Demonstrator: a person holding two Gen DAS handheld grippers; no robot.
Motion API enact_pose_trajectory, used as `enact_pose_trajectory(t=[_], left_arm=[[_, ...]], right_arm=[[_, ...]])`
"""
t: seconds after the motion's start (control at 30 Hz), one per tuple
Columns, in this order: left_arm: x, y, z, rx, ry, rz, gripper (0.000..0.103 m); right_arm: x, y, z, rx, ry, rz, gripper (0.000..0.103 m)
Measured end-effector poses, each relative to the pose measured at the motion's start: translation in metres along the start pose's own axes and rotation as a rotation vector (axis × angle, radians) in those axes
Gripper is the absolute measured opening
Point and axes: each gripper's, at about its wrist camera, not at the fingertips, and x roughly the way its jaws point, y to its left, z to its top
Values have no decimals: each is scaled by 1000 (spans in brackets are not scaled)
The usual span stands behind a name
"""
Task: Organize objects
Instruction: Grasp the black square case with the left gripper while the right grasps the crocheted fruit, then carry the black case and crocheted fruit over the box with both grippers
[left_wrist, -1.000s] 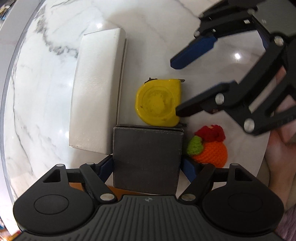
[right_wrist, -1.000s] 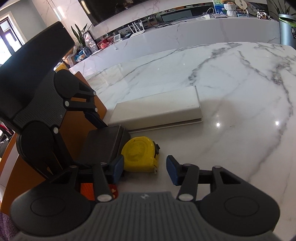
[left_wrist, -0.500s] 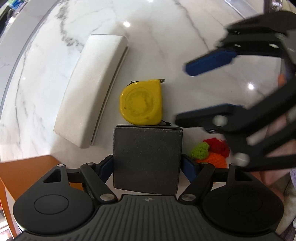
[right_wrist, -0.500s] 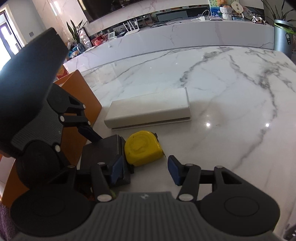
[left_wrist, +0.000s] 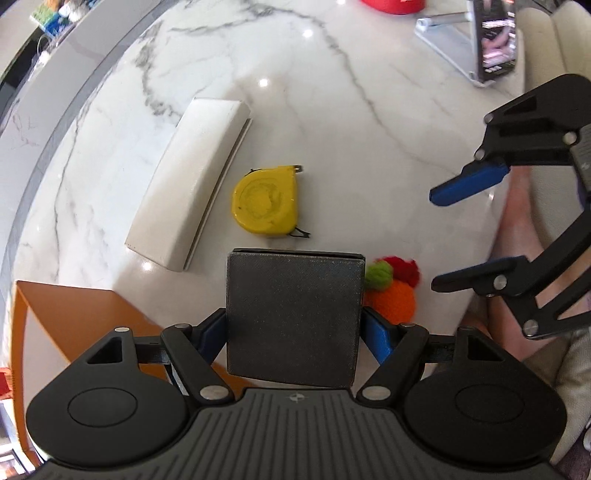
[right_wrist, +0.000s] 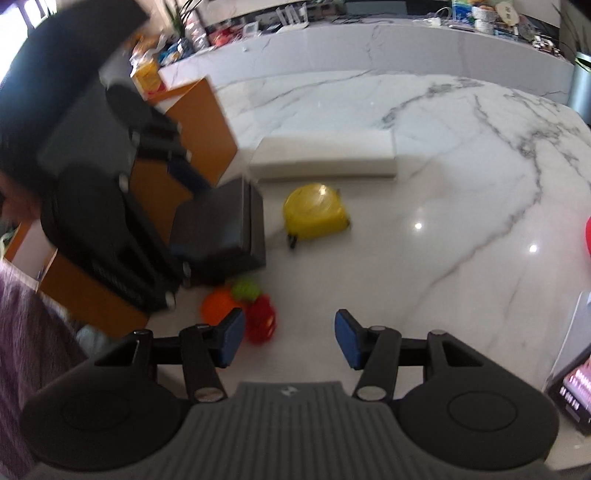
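My left gripper (left_wrist: 295, 328) is shut on a dark grey square box (left_wrist: 293, 314), holding it above the marble table; the same box (right_wrist: 221, 232) shows in the right wrist view. A yellow tape measure (left_wrist: 266, 205) (right_wrist: 314, 212) lies flat just beyond the box. An orange, green and red crocheted toy (left_wrist: 391, 286) (right_wrist: 243, 306) rests on the table under the box's right edge. My right gripper (right_wrist: 290, 339) (left_wrist: 454, 236) hangs open over bare marble to the right of the toy, with nothing between its blue pads.
A long white block (left_wrist: 192, 188) (right_wrist: 325, 158) lies behind the tape measure. An orange box (left_wrist: 85, 317) (right_wrist: 195, 129) stands at the table's left. A phone on a stand (left_wrist: 495, 40) and a red object (left_wrist: 391, 5) sit at the far right. A person's bare arm (left_wrist: 517, 221) is beside the table edge.
Both grippers have risen and drawn back from the tape measure, so more of the table shows. The right gripper has swung away to the right, uncovering the crocheted toy. The box stays held.
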Motion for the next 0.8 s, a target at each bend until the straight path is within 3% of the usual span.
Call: enact_pose_trajectory(t=[0.2, 0.43, 0.53, 0.8], left_arm=[[-18, -17, -11, 44, -28, 27, 88], [-52, -13, -15, -21, -101, 26, 88], [-61, -14, -7, -44, -112, 22, 88], [-97, -9, -35, -59, -175, 15, 88]], right_arm=[[7, 24, -3, -74, -7, 8, 56], [29, 49, 0, -256, -47, -26, 56], [38, 47, 3, -239, -28, -27, 55], [37, 47, 5, -168, -19, -49, 51]])
